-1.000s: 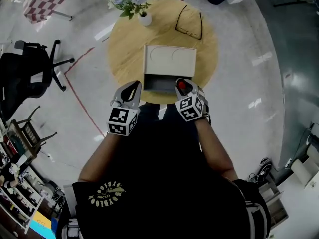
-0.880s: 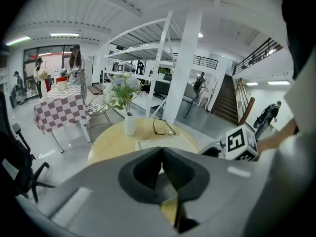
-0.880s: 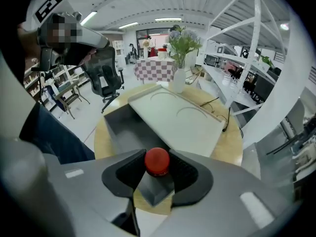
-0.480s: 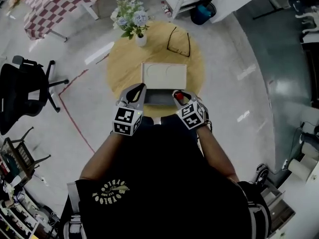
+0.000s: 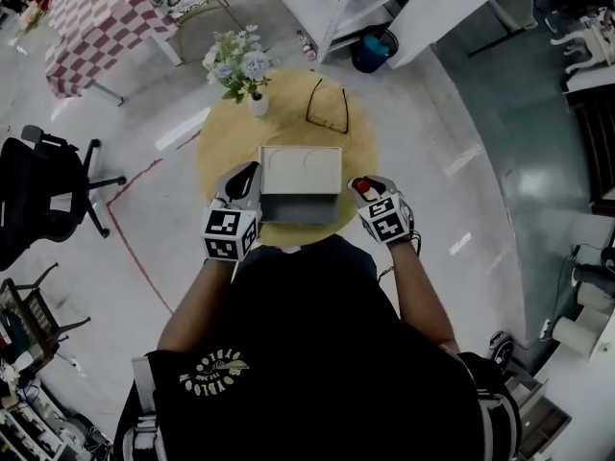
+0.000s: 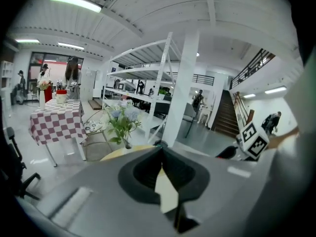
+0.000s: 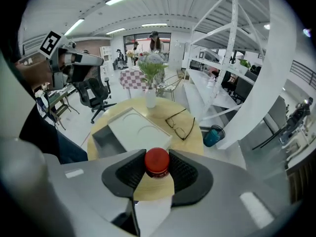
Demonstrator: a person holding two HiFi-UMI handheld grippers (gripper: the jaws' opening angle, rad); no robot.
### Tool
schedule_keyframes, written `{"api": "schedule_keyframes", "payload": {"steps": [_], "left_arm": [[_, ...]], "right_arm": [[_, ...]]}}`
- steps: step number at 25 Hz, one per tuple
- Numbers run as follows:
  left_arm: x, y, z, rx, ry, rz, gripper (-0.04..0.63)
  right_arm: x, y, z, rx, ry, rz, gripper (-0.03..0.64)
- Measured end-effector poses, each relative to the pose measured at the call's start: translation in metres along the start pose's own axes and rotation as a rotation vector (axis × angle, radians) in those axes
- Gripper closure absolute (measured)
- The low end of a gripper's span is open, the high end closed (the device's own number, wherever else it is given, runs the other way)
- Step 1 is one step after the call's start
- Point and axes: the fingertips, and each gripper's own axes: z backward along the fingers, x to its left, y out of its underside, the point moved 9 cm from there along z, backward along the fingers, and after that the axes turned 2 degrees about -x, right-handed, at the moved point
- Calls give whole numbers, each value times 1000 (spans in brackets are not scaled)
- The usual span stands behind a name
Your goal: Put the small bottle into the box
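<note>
The small bottle (image 7: 157,163), red-capped, stands upright between the pads of my right gripper (image 7: 157,168), which is shut on it. Those jaws closed in a little on it over the last second. In the head view that gripper (image 5: 365,190) hangs off the right side of the box (image 5: 301,169), past the table's edge. The box (image 7: 138,129) has a cream lid and an open grey compartment (image 7: 105,140) on the side nearest me. My left gripper (image 5: 247,174) is by the box's left side, its jaws (image 6: 159,145) shut with nothing in them.
The box sits on a round wooden table (image 5: 221,137). A white vase of flowers (image 5: 240,68) and a pair of glasses (image 5: 328,111) lie on its far half. A black office chair (image 5: 43,195) stands left, white shelving (image 5: 336,8) and a blue bin (image 5: 373,48) behind.
Both grippers have risen. The right one has carried the bottle from over the box's open front out to the right. The left one has shifted slightly left.
</note>
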Motion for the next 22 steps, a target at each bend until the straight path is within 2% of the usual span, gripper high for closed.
{"api": "schedule_keyframes", "payload": {"steps": [5,11,14,18,22], "left_arm": [[-29,2,-5,28,-76,-13,595],[-40,-8,13,9,-250,-4,595],[-46,-10,22,6,-304,-3,595],[-55,-10,34,11,-329,-33,595],[-48,-16,43,-2,-311,-67,595]], "right_arm": [[-36,25,-41,36,-58,59,462],[-40,42,-74,59,-170,137,462],[-35,44,-83,48,-203,169,462],[-28,47,-89,10,-213,176,458],[-27,30,-76,-65,-191,144,438]]}}
